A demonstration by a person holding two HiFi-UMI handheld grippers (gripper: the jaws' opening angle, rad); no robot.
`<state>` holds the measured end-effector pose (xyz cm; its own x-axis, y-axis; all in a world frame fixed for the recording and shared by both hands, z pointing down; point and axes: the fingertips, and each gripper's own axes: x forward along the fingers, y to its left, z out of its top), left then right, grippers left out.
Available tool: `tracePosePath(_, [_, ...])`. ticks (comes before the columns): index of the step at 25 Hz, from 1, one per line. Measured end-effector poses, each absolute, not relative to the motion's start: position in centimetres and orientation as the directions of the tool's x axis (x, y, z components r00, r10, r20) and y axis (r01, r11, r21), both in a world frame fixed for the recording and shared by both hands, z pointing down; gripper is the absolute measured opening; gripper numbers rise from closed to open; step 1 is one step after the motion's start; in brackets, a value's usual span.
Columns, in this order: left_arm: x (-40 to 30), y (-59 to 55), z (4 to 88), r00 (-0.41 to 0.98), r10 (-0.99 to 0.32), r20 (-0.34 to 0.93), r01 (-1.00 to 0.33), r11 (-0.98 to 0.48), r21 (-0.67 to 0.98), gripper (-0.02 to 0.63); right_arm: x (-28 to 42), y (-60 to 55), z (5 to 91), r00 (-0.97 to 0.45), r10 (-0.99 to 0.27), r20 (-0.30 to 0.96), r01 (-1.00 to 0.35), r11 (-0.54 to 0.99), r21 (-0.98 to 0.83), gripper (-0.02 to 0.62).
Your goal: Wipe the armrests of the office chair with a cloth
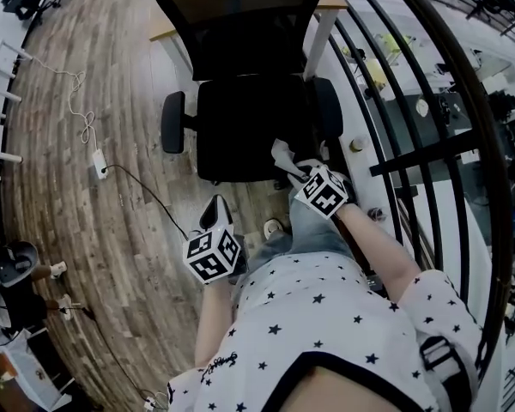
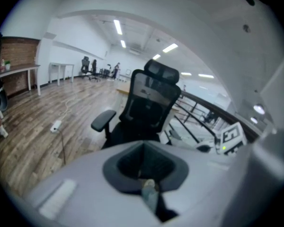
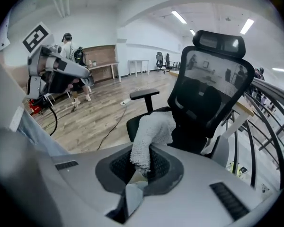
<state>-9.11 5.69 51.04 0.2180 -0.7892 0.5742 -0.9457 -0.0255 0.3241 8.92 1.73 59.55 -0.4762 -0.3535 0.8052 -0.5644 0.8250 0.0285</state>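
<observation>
in the right gripper (image 3: 138,171), a nubby white cloth (image 3: 151,131)

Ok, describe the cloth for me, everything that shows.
The cloth is off-white with a nubbly, towel-like weave. It is bunched into a loose wad. Its lower end is pinched in the tongs of the right gripper, and it stands up and forward from them with its top flopping over. In the head view it sits over the front edge of the office chair seat, apart from both armrests. Whether it touches the seat cannot be told.
</observation>
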Motion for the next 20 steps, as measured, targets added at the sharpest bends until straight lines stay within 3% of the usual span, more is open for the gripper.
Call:
tracePosePath(14, [-15.8,8.5,50.4,0.02,-0.825,0.565,-0.929,0.194,0.316,0.005,0.3,0.5,54.0,-0.654,-0.278,0.704,-0.412,0.911,-0.022,0.026])
tracePosePath(20, [-18.4,8.8,50.5,-0.04,-0.822,0.569,-0.911,0.264,0.318,0.005,-2.7,-0.7,54.2,-0.659,-0.23,0.716,-0.344,0.939,-0.015,0.026])
